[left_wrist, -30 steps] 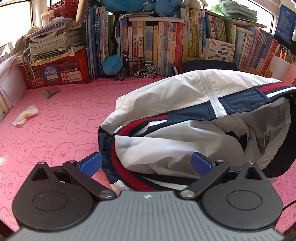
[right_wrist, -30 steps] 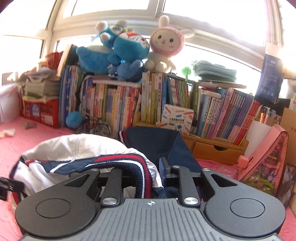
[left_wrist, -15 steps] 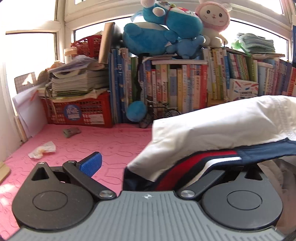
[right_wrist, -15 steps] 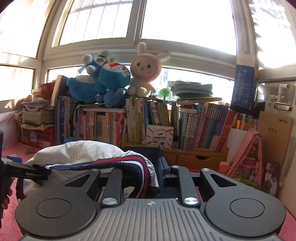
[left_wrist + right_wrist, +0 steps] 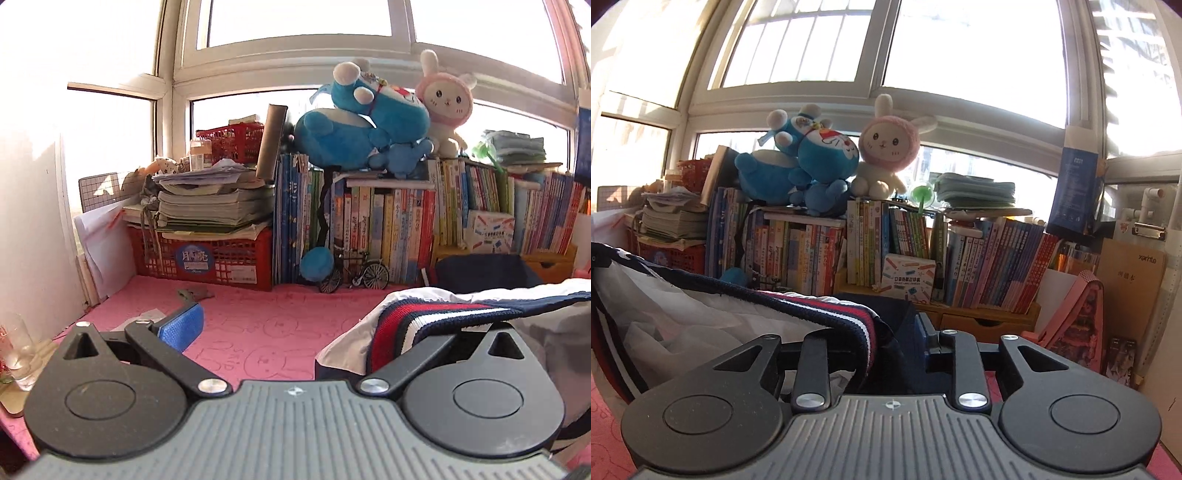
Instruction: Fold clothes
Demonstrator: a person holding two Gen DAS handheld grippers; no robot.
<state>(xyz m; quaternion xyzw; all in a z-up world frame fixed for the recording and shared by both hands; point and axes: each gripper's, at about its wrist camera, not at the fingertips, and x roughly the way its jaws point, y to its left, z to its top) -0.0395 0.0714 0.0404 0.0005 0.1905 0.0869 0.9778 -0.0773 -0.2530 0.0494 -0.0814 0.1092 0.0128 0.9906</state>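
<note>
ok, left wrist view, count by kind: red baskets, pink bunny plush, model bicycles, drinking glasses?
red baskets: 2
pink bunny plush: 1
model bicycle: 1
drinking glass: 1
Total: 5

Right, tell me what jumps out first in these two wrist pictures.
The big blue plush toys and the pink-hooded white bunny plush sit atop the long row of colourful upright books under the bright window. Nearer, the white jacket with a navy, red and white striped hem is draped over one side of the left hand-held gripper, above the pink rabbit-print mat.
</note>
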